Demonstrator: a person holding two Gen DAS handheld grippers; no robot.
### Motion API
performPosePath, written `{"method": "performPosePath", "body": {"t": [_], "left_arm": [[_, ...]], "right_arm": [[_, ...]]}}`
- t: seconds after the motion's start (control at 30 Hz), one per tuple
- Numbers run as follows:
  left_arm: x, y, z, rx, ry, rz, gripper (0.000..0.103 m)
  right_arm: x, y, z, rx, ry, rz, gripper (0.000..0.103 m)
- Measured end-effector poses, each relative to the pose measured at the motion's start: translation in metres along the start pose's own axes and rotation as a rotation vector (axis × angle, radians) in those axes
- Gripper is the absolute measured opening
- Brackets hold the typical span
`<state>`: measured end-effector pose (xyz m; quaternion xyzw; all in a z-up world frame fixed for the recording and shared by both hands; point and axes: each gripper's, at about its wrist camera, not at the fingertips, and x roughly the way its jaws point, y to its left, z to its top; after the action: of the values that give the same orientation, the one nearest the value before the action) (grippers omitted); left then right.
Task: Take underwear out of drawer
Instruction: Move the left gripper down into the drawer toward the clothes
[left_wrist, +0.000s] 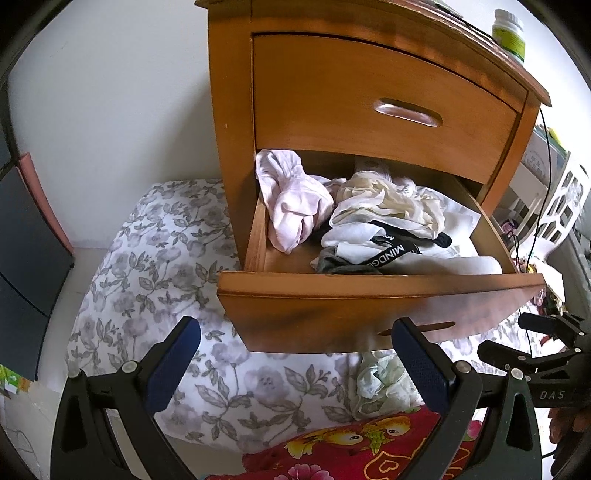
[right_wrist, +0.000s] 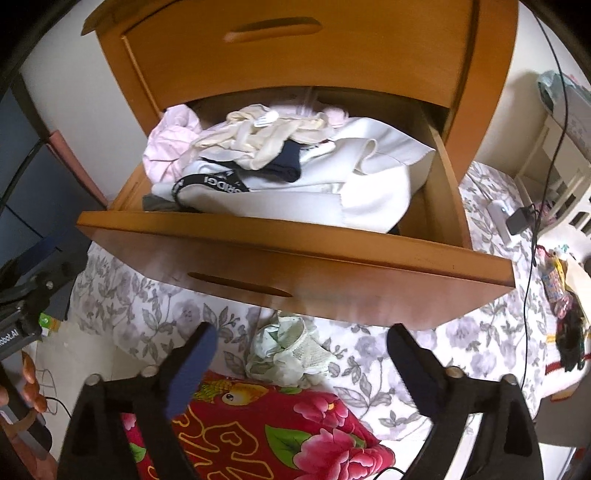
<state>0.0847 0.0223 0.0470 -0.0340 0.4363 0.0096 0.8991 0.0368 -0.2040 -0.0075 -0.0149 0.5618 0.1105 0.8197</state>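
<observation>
The lower drawer (left_wrist: 369, 306) (right_wrist: 295, 266) of a wooden nightstand stands pulled out over the bed. It holds a pink garment (left_wrist: 291, 206) (right_wrist: 170, 144), cream underwear (left_wrist: 388, 206) (right_wrist: 266, 136), a white piece with a black lettered waistband (left_wrist: 391, 251) (right_wrist: 207, 184) and a white cloth (right_wrist: 369, 177). Pale green underwear (left_wrist: 380, 380) (right_wrist: 288, 350) lies crumpled on the floral sheet below the drawer front. My right gripper (right_wrist: 303, 336) hangs open above it, pads clear of the fabric. My left gripper (left_wrist: 297, 332) is open and empty in front of the drawer.
The upper drawer (left_wrist: 369, 99) is shut, and a white bottle (left_wrist: 509, 29) stands on the nightstand top. A red floral blanket (left_wrist: 369, 443) (right_wrist: 277, 435) lies nearest me on the floral sheet (left_wrist: 147, 295). At the right are a white basket (left_wrist: 565, 206) and black cables (right_wrist: 532, 240).
</observation>
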Motion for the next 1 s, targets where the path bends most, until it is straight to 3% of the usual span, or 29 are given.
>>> {"method": "performPosePath", "body": {"t": [0.1, 0.43, 0.7, 1.0], "left_arm": [[0.003, 0.0, 0.0, -0.011, 0.005, -0.004, 0.103], [0.004, -0.001, 0.006, -0.011, 0.007, -0.029, 0.103], [-0.006, 0.005, 0.04, -0.018, -0.036, -0.044, 0.103], [0.004, 0.012, 0.094, 0.014, 0.004, -0.119, 0.103]], "right_arm": [[0.003, -0.002, 0.0, 0.012, 0.001, -0.007, 0.103], [0.008, -0.01, 0.0, 0.033, -0.023, -0.007, 0.103], [0.01, -0.014, 0.002, 0.021, -0.018, 0.001, 0.103], [0.01, -0.022, 0.002, 0.035, -0.022, 0.0, 0.103]]}}
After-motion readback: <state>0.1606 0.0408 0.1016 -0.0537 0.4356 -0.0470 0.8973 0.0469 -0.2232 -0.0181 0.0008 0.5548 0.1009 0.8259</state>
